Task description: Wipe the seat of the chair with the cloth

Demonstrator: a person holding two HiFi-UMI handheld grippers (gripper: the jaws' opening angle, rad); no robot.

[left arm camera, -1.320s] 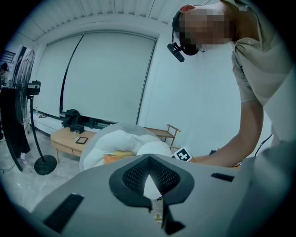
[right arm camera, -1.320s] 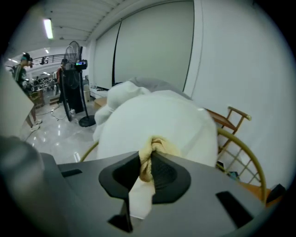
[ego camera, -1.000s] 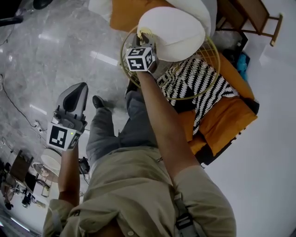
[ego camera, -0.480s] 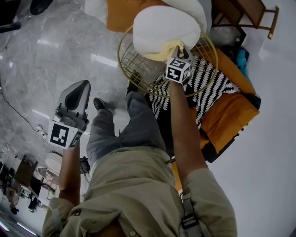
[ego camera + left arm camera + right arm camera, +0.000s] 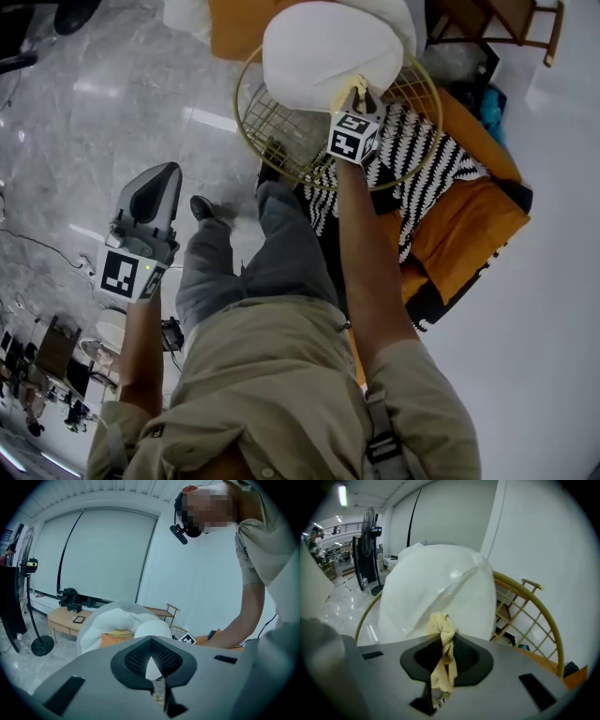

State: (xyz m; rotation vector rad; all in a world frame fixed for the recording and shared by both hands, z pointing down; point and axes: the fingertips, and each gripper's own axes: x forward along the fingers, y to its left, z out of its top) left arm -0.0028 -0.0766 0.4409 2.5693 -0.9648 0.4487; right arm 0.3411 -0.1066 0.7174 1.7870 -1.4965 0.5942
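Cloth [image 5: 443, 660], soft and light, sits clamped mid-bunch in the right gripper [image 5: 352, 97]. Jaws of the left gripper [image 5: 157, 184] meet empty.

You stand on a polished grey marble floor [image 5: 84, 112] that throws back pale streaks of light. To your right runs a plain white wall [image 5: 553, 309], and beside it is an orange sofa [image 5: 469, 225] under a black-and-white zigzag throw [image 5: 412, 159]. A wooden rack [image 5: 497, 23] stands beyond. Across the room you have a tall black fan [image 5: 42, 646], a low wooden table [image 5: 61, 618] and wide pale blinds [image 5: 103, 555].
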